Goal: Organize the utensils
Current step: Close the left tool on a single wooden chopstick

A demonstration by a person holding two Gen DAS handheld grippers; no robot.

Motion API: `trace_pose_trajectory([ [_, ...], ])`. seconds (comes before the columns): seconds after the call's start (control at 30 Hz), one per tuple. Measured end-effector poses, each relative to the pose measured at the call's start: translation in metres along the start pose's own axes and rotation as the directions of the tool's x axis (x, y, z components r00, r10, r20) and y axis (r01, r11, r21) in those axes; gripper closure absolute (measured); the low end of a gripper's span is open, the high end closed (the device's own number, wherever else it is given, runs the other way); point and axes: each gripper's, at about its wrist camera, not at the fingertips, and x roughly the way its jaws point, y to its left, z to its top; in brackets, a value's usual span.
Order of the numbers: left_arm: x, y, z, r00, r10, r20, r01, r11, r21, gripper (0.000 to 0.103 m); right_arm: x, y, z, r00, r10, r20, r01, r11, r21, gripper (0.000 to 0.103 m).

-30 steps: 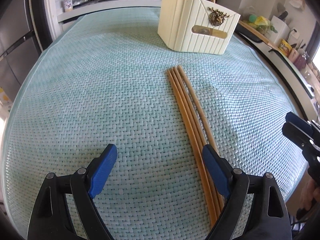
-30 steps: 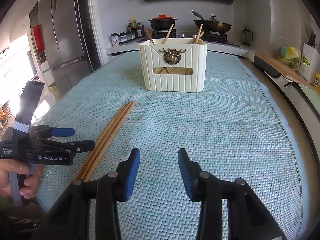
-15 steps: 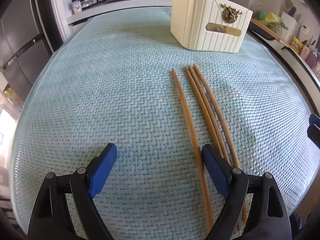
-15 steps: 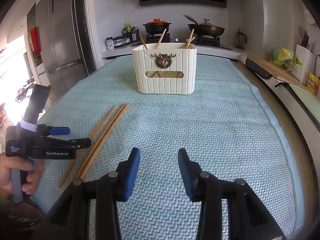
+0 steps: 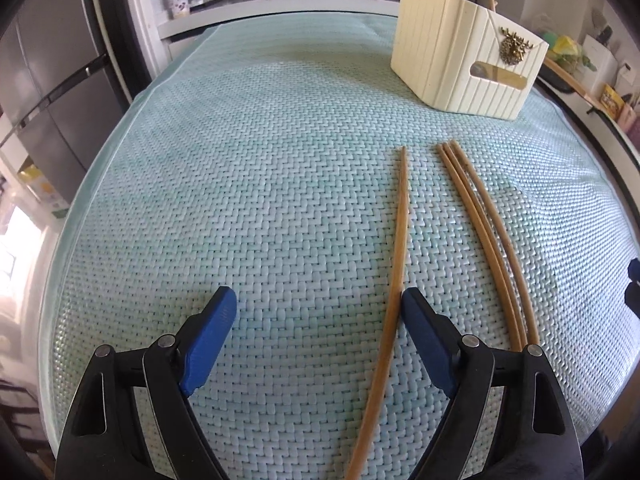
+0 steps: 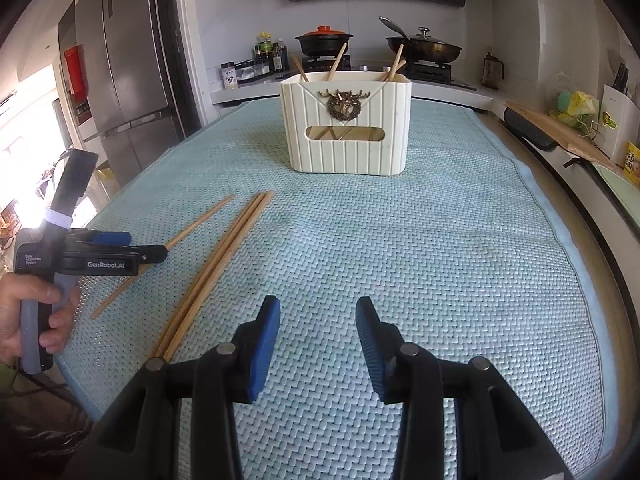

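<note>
Several wooden chopsticks lie on a pale green woven mat (image 5: 260, 200). One single chopstick (image 5: 398, 264) lies apart from a bundle of three (image 5: 486, 236). My left gripper (image 5: 318, 308) is open, low over the mat, and the single chopstick runs just inside its right finger. In the right wrist view the left gripper (image 6: 136, 248) sits over the single chopstick (image 6: 200, 220), left of the bundle (image 6: 224, 252). My right gripper (image 6: 316, 320) is open and empty above the mat. A cream utensil holder (image 6: 346, 128) with chopsticks in it stands at the back, also in the left wrist view (image 5: 464, 56).
A fridge (image 6: 124, 92) stands to the left. A stove with a pot (image 6: 324, 40) and a pan (image 6: 424, 46) is behind the holder. A cutting board (image 6: 556, 128) and clutter line the counter on the right. The mat's front edge is near both grippers.
The single chopstick has been split off leftward from the bundle. My left gripper has shifted left so that this chopstick now lies between its fingers. The right gripper moved forward slightly.
</note>
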Motion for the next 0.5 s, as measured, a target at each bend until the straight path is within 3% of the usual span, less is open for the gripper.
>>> trace_pose_trajectory([
  [0.07,0.002,-0.003,0.004,1.0,-0.008,-0.001,0.008,1.0,0.012,0.02,0.002,0.003,0.001,1.0,0.013,-0.007,-0.013,1.0,0.005,0.062],
  [0.13,0.006,-0.004,0.012,1.0,-0.018,0.002,0.018,1.0,0.023,0.03,0.004,0.005,0.001,1.0,0.017,-0.011,-0.017,1.0,0.002,0.062],
  [0.2,0.008,-0.008,0.02,1.0,-0.026,0.004,0.026,0.999,0.039,0.051,0.004,0.009,0.0,1.0,0.018,-0.016,-0.018,1.0,-0.007,0.062],
  [0.3,0.012,-0.014,0.028,0.999,-0.037,0.001,0.037,0.997,0.061,0.073,0.004,0.011,-0.002,1.0,0.016,-0.018,-0.016,1.0,-0.017,0.062],
  [0.5,0.02,-0.016,0.043,0.998,-0.065,-0.02,0.066,0.996,0.061,0.075,0.0,0.009,-0.005,1.0,0.006,-0.015,-0.006,1.0,-0.019,0.062],
])
